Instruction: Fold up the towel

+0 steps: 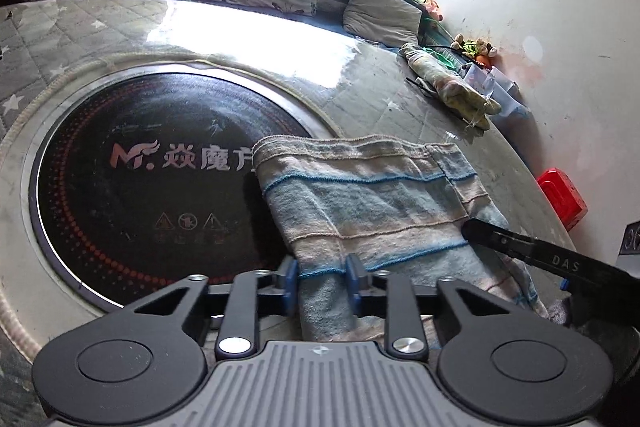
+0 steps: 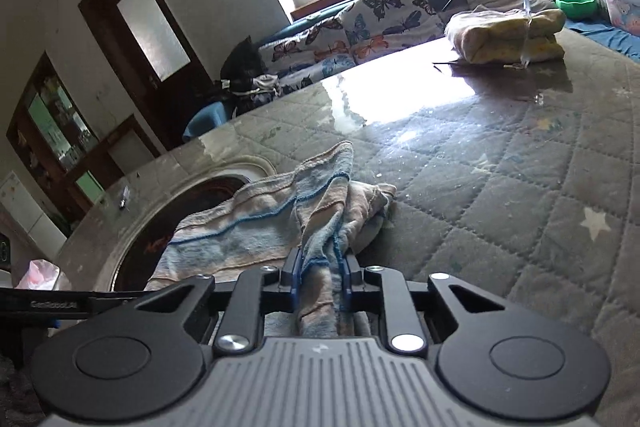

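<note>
Quilted table stretches wide and bare to the right, its round black cooktop half-covered by the striped towel. Left gripper clamps the towel's near edge; right gripper pinches a bunched corner.

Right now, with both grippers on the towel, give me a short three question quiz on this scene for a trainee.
1. True or false: the right gripper pinches a bunched part of the towel.
2. What does the towel partly cover? A) the round black cooktop B) a plate C) a book
3. Fill in: the left gripper holds the towel's ____ edge, by the camera.

Key: 1 true. 2 A. 3 near.
</note>
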Demonstrator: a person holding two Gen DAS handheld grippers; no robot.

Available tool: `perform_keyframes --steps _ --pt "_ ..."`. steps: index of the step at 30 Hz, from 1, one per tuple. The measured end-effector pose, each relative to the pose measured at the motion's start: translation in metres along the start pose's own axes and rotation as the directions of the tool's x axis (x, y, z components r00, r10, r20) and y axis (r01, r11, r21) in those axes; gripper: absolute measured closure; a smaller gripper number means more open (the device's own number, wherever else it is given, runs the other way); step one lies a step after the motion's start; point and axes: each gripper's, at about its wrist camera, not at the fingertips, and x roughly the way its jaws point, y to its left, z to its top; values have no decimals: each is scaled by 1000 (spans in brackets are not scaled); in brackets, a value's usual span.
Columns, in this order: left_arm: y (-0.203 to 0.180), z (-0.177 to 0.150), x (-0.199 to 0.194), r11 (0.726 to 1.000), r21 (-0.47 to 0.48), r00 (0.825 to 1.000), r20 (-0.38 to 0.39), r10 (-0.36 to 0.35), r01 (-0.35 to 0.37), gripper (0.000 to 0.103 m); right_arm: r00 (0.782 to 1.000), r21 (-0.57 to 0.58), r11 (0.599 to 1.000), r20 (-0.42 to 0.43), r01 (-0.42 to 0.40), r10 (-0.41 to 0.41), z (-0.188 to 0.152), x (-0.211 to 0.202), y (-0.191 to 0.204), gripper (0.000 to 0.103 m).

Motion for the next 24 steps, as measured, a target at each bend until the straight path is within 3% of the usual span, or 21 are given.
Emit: perform_keyframes --steps 14,24 --pt "-51 32 -6 992 112 997 55 -62 56 92 989 -38 998 144 50 -44 23 -55 6 88" --pt "-89 57 23 986 158 997 44 -67 59 92 973 -54 991 203 120 -106 60 -68 -13 88"
